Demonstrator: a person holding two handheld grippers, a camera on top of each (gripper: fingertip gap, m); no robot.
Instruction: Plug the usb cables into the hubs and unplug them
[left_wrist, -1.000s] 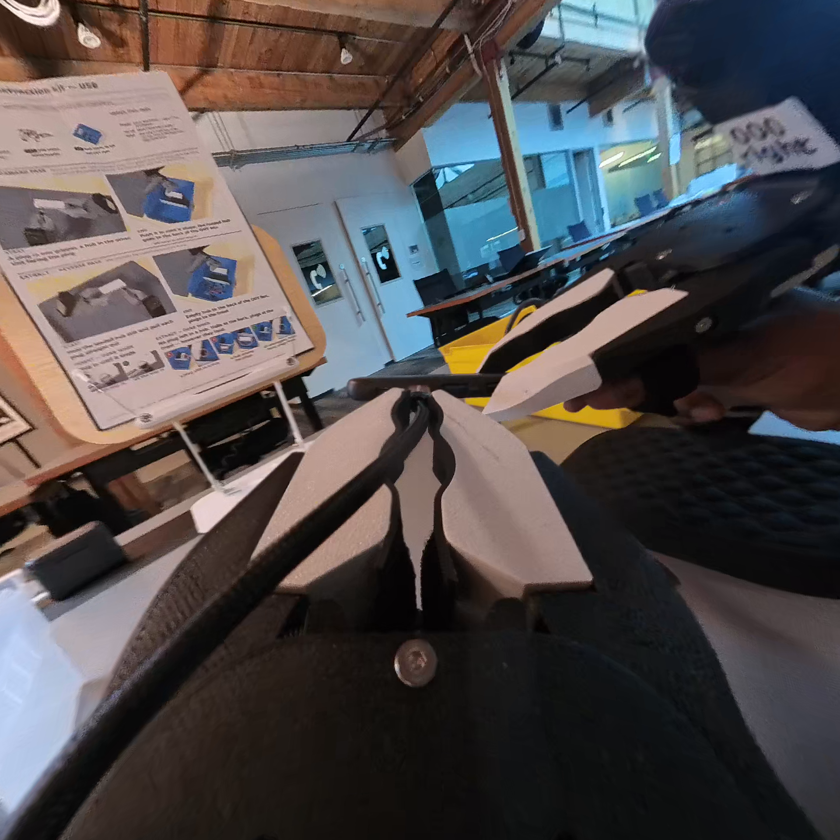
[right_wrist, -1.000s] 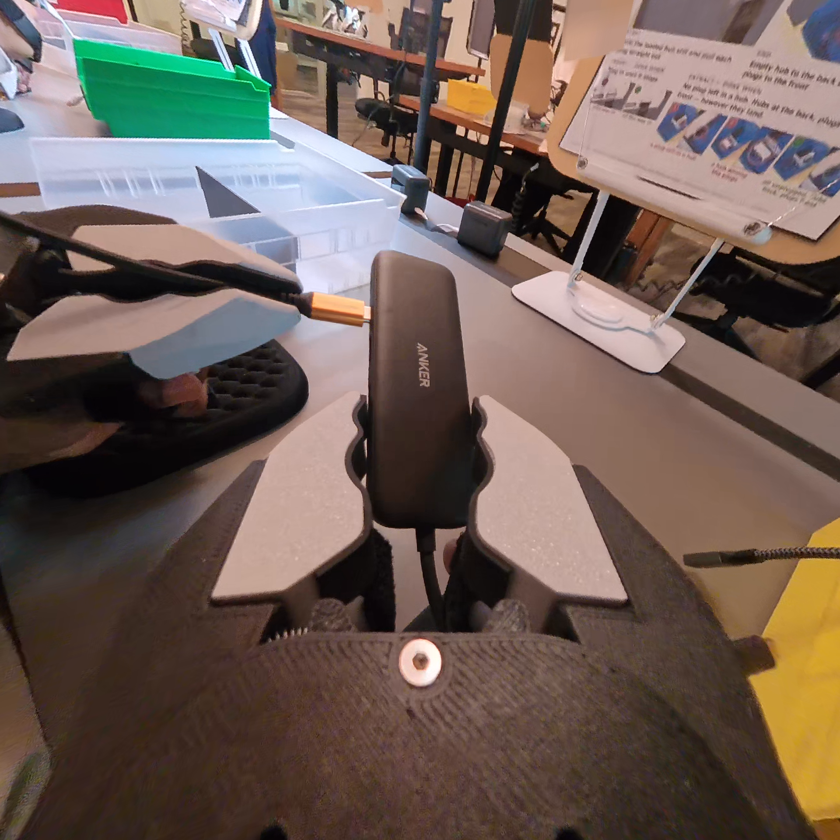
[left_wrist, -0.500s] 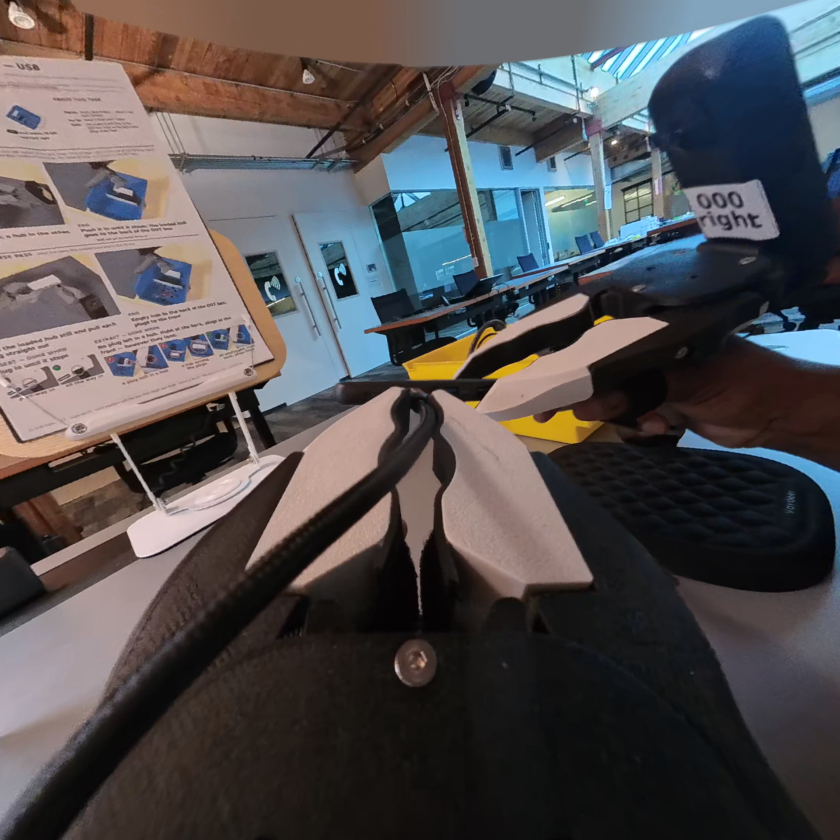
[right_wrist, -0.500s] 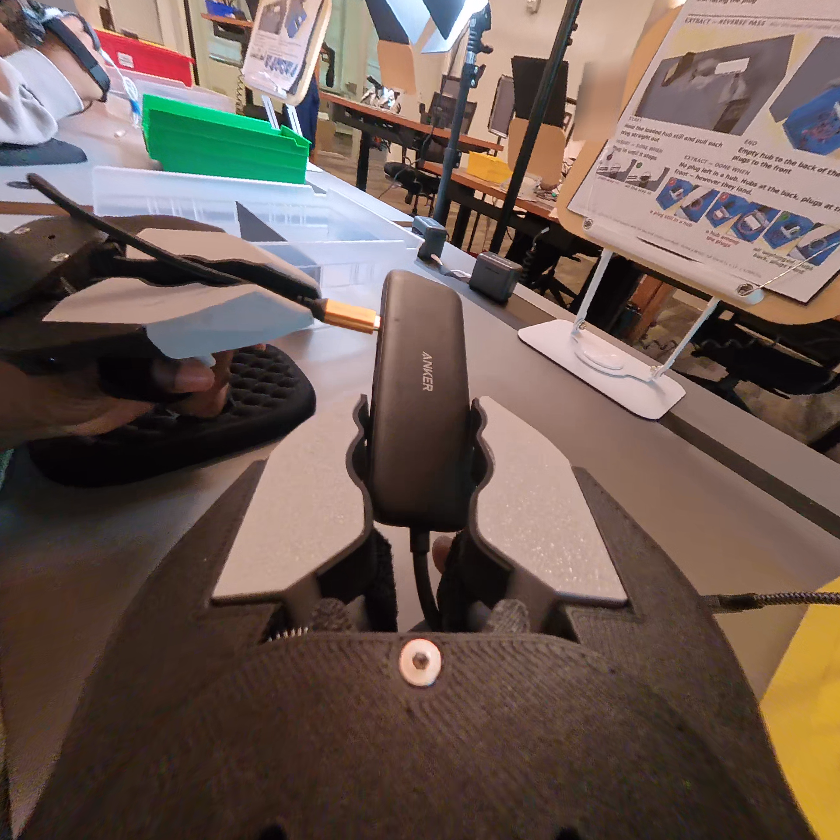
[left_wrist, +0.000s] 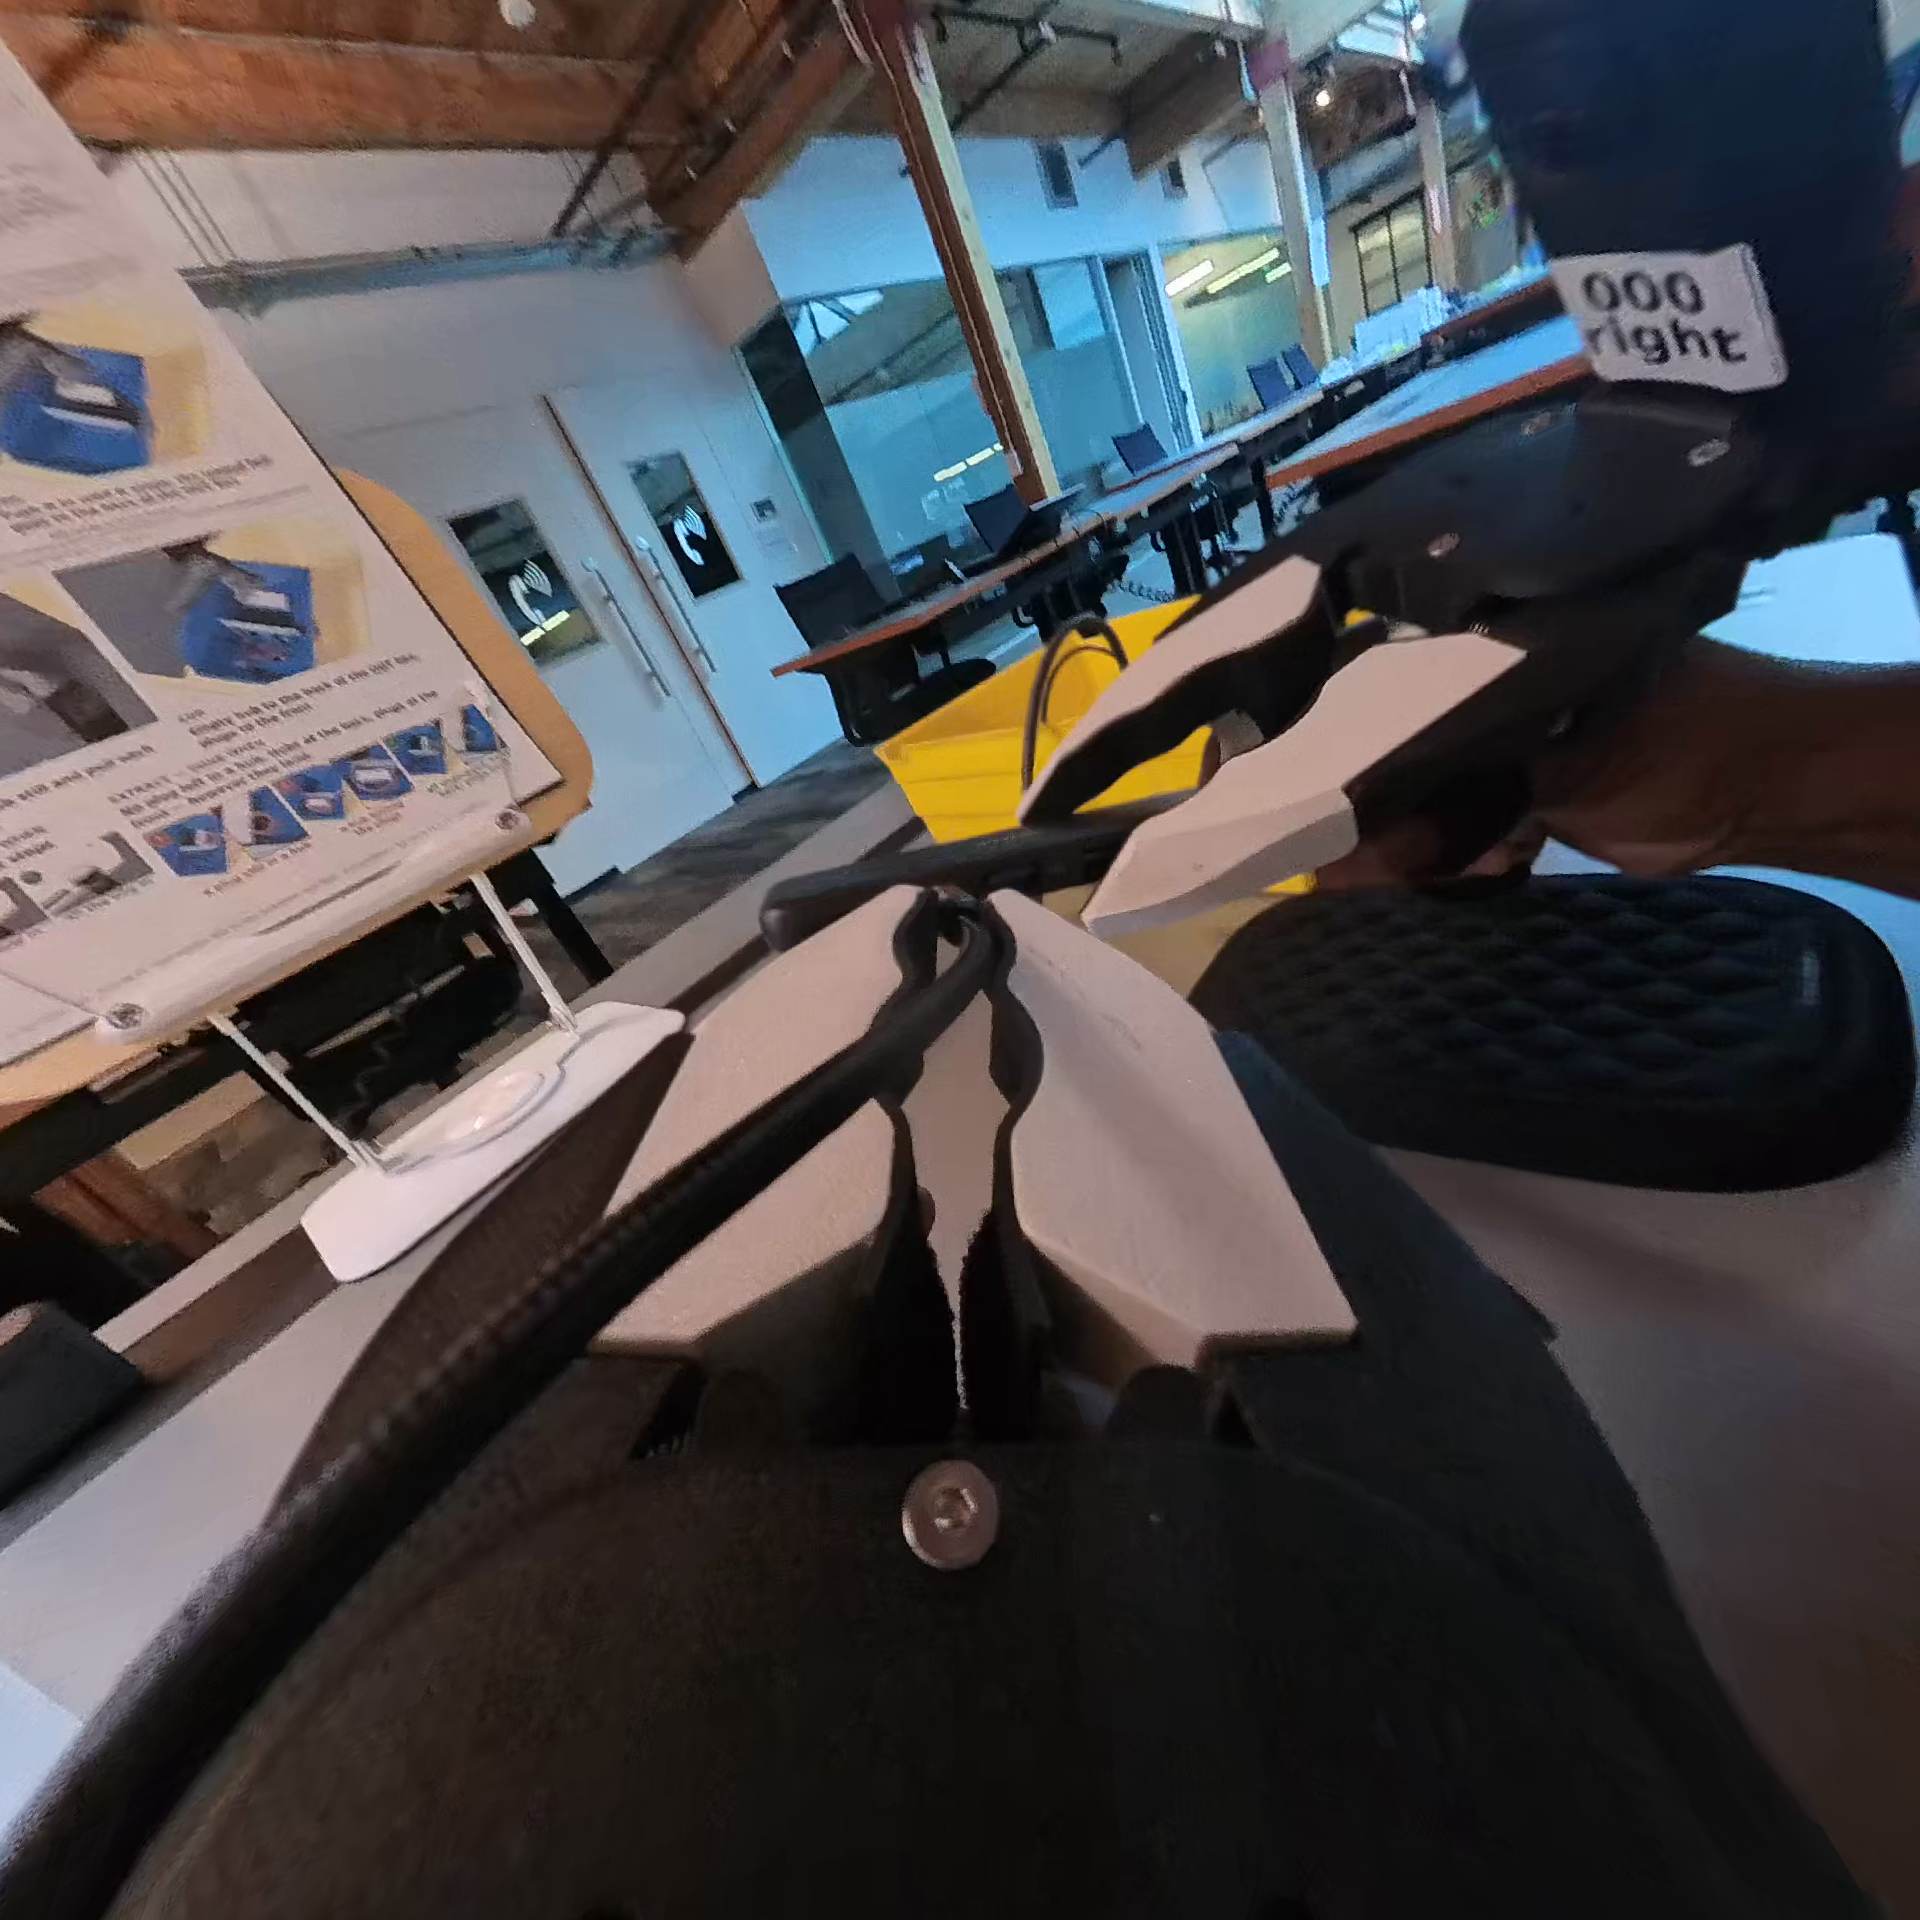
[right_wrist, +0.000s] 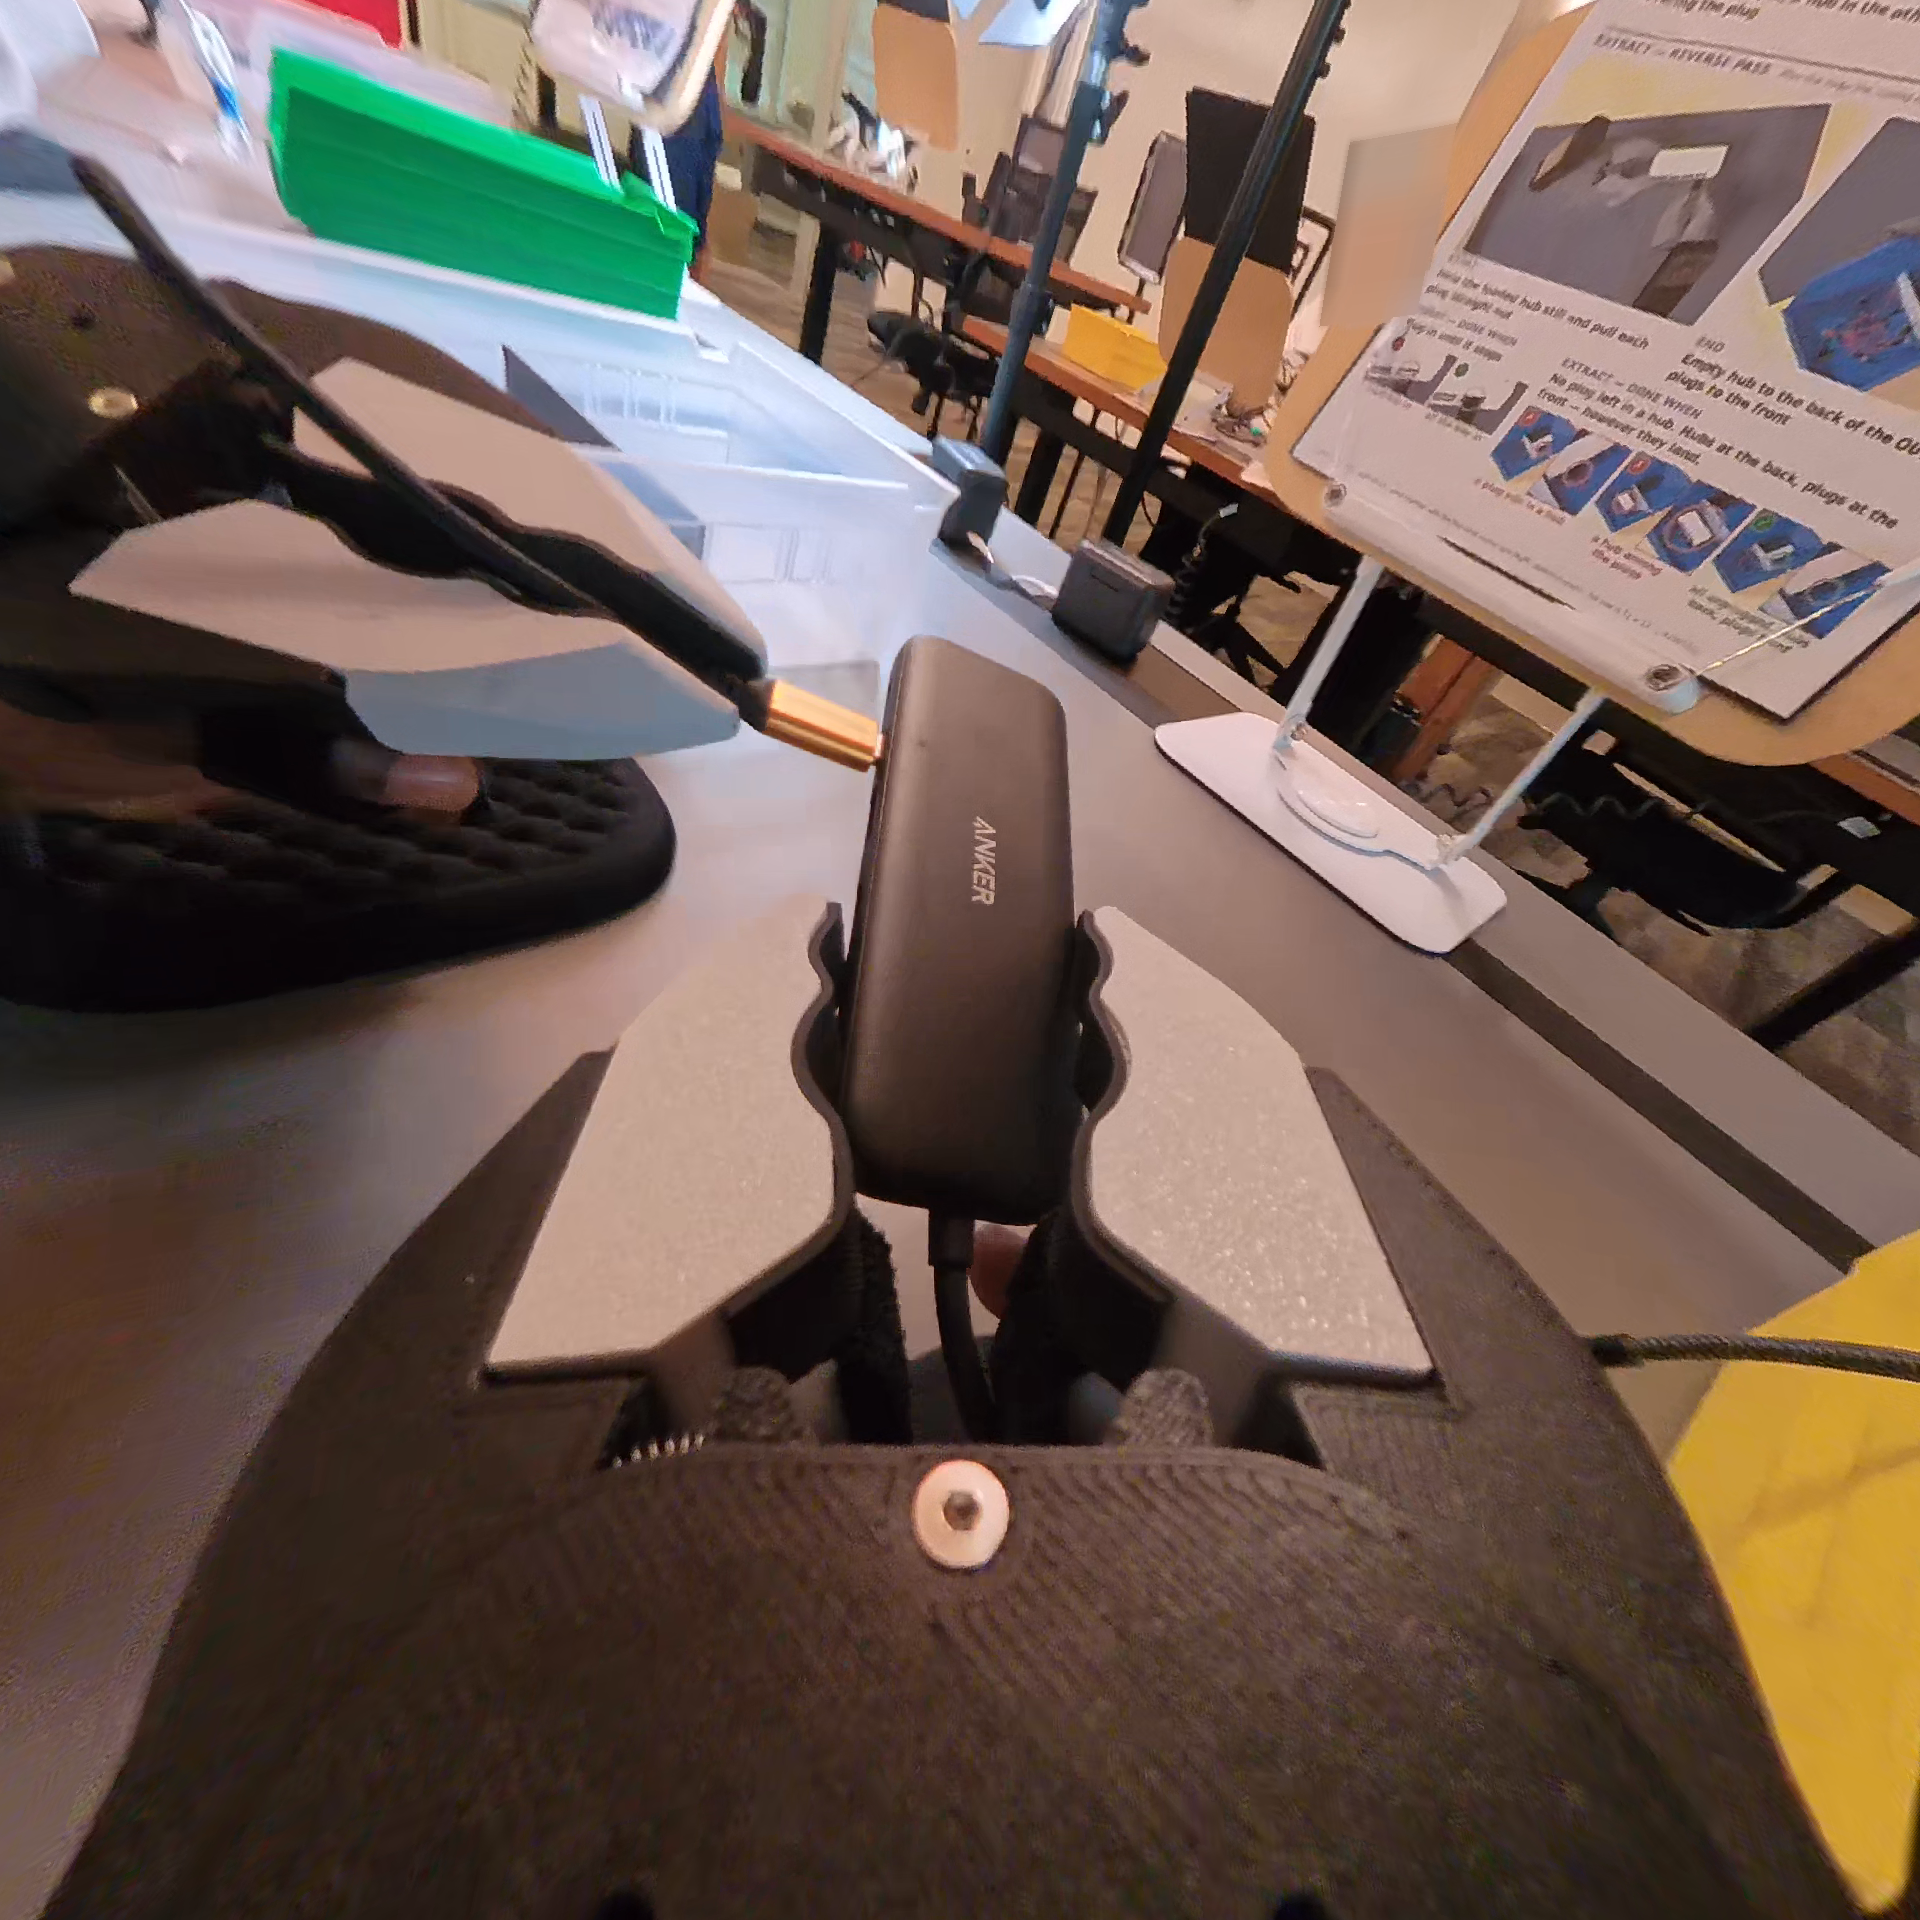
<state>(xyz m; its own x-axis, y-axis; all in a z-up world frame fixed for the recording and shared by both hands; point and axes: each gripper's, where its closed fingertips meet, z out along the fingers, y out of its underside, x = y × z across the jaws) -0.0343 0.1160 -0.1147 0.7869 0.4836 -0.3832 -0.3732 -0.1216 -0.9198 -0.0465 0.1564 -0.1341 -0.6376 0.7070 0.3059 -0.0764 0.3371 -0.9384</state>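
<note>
Right gripper (right_wrist: 961, 997): jaws closed about the sides of a slim black rounded plastic USB hub (right_wrist: 961, 914), held lengthwise, far end pointing away; its own short black lead (right_wrist: 951, 1309) runs back between the jaws

Left gripper (left_wrist: 951, 925): jaws nearly together, pinching a black braided USB cable (left_wrist: 727, 1132) just behind its plug. From the right wrist view the left gripper (right_wrist: 665, 665) comes in from the left; the plug's gold metal shell (right_wrist: 821, 722) sits at the hub's left edge near the far end. Tip touches or has just entered a side port; depth of insertion cannot be told, most of the shell is exposed

Judgement: one insertion is in hand, not seated. Left to do: push the plug home, then pull it out; any further cables and hubs remain

Surroundings: both tools are above a grey tabletop (right_wrist: 1299, 987). Black quilted oval pad (left_wrist: 1558, 1018) lies below the right gripper. Yellow plastic bin (left_wrist: 987, 748) beyond, a cable loop rising from it. Printed instruction sheet on a white stand (right_wrist: 1340, 821) to the hub's right. Clear plastic tray (right_wrist: 748, 468) and green bin (right_wrist: 468, 197) behind
</note>
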